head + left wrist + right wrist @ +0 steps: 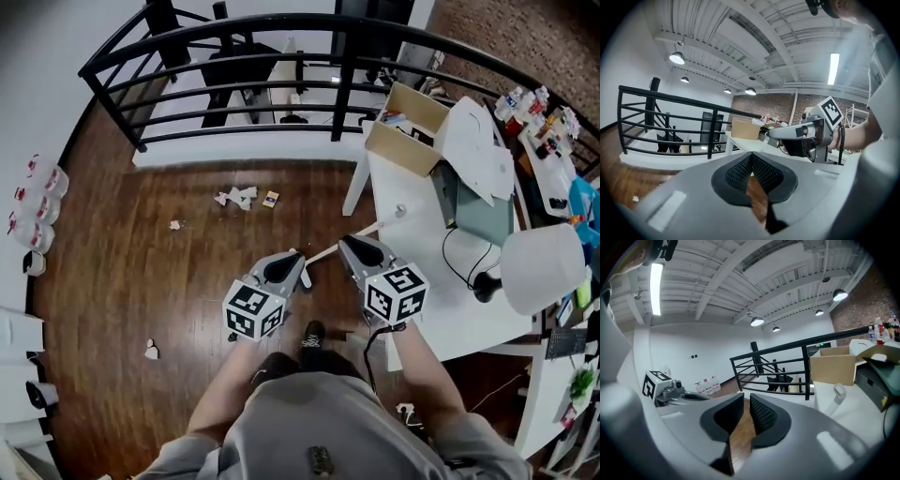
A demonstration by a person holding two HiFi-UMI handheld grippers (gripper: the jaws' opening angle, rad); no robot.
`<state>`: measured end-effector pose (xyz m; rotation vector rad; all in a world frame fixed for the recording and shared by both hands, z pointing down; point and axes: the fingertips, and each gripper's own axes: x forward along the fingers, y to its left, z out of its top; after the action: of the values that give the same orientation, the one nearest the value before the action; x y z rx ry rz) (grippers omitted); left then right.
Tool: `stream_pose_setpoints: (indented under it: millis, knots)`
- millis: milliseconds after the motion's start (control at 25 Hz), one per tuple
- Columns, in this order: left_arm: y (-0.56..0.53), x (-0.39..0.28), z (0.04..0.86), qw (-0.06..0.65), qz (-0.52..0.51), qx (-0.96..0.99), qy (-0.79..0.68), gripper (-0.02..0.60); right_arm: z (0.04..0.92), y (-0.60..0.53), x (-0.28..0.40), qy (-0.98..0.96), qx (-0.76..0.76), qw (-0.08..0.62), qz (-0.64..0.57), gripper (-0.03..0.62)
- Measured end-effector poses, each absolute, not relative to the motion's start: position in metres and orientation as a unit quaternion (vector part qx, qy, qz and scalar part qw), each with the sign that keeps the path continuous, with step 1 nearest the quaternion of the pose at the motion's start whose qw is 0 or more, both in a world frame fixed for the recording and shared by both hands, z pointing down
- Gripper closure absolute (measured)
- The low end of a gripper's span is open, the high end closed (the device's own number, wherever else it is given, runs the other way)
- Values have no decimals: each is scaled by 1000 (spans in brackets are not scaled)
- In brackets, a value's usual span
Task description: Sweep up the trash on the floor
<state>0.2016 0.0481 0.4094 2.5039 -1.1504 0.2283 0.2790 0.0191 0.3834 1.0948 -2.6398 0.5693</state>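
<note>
Over the wood floor (141, 281), the person holds both tongs out in front, side by side and apart.

Left tongs (751, 158): pads pressed together at the tips, nothing between them.

Right tongs (746, 401): pads spread by a narrow gap. Only floor shows through it, nothing pinched.

Trash is all on the floor, clear of both tongs:
- A cluster of white paper scraps (238, 197) lies ahead of the person, near the foot of the black railing (234, 58).
- A yellow piece (271, 199) sits just beside that cluster on its right.
- A small scrap (174, 225) lies left of the cluster.
- A lone scrap (151, 352) lies well apart from the rest, off to the person's left.

A long handle (833, 403) with a white loop end leans on the edge of the white counter (422, 253), near the right tongs. An open cardboard box (405, 131) sits at the counter's far corner. Water bottles (37, 202) line the left wall.
</note>
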Motion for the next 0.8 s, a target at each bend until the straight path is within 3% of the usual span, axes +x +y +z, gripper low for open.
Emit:
stream_pose_setpoints:
  millis: [440,640,800]
  knots:
    - [-8,270,459,207,118,911,-335,577,442,-25,382,-827,482,158,242,530]
    - [-24,286,484,212,138,916,-312,577,473,-50,419,-792,521,175,265,433]
    - [-19,289,507,233,153,911,-305,577,488,-67,427,-786,525,184,269,411]
